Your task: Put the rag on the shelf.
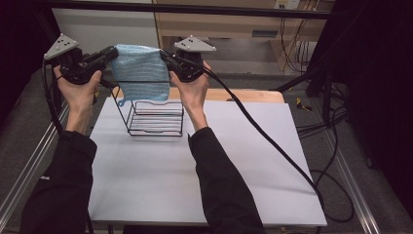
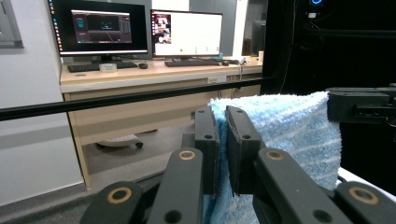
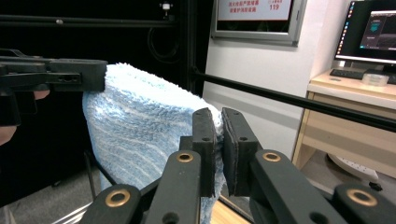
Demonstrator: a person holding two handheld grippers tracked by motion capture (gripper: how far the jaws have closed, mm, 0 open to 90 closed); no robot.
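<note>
High view looks down; gripper views face inward, sharing the towel.

Left tool and right tool: black bodies, each topped by a grey three-cornered plate dotted with small dark screws. A thick black cable trails from each. Close up, the left tool and right tool show flat matte-black jaws on black link arms with brass-coloured ring pivots and small screw holes. Person: long black sleeves to the wrists, hands bare.
</note>
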